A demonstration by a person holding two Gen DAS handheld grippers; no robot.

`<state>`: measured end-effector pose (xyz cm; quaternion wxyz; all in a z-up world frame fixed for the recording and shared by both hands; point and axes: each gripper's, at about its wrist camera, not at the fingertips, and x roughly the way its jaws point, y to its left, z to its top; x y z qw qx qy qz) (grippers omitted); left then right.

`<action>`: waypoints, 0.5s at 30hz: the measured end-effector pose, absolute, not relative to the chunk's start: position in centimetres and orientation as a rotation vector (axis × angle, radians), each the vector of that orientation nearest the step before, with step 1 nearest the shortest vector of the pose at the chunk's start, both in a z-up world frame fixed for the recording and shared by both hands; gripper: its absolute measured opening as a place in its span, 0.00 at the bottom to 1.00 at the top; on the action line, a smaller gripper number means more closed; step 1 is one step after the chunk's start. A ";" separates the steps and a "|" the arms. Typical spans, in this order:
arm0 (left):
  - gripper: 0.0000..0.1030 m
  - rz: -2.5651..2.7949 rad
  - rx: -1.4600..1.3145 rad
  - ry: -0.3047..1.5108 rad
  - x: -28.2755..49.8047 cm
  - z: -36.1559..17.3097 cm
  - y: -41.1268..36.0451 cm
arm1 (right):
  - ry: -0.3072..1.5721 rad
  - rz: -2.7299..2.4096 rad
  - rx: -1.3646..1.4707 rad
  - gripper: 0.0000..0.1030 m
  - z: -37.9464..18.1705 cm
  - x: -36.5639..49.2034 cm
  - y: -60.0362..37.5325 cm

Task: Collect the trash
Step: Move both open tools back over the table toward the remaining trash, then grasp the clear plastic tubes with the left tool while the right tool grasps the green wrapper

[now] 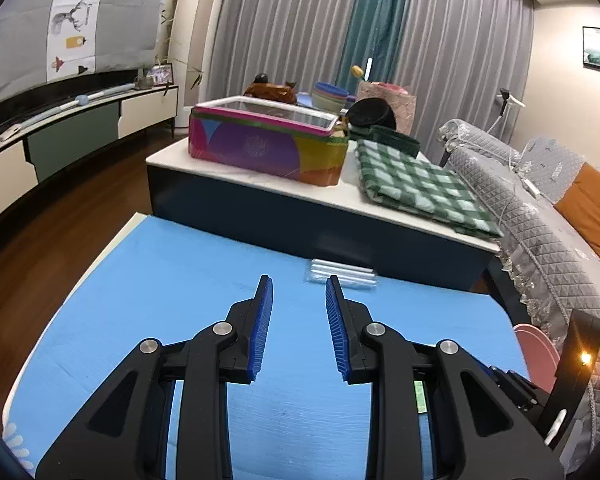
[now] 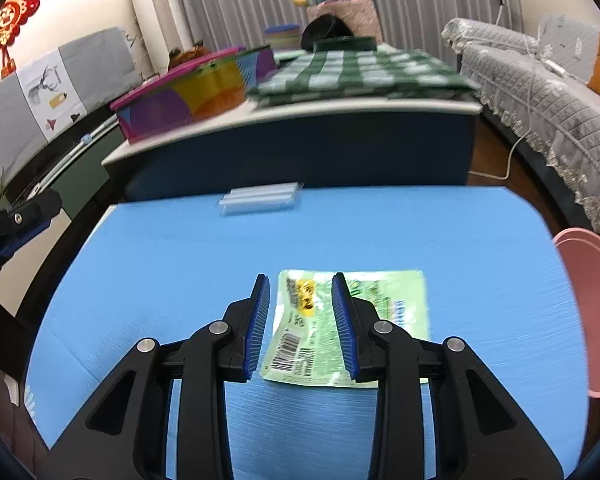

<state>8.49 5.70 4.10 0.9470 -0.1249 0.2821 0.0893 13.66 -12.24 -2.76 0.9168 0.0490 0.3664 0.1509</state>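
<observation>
Blue-topped table [image 2: 148,264] — flat green wrapper [image 2: 384,304] near the front, clear plastic packet [image 2: 260,198] at its far edge.

Green wrapper [image 2: 352,328] with yellow print on blue mat [image 2: 180,260]; pink bin [image 2: 592,320].

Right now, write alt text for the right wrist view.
The open right gripper hangs over a flat green snack wrapper lying on a blue mat. A clear plastic package lies at the mat's far edge, and a pink bin stands at the right.
</observation>
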 end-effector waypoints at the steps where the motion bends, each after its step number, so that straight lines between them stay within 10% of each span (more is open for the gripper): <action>1: 0.27 0.184 -0.258 0.579 8.7 3.8 5.9 | 0.764 0.314 0.098 0.33 -3.2 13.9 -11.8; 8: 0.27 0.203 -0.260 0.611 10.3 1.7 6.6 | 0.834 0.305 0.049 0.35 -6.2 15.2 -9.9; 15: 0.27 0.189 -0.313 0.651 13.5 -0.6 6.4 | 0.826 0.268 0.015 0.09 -6.7 16.8 -11.2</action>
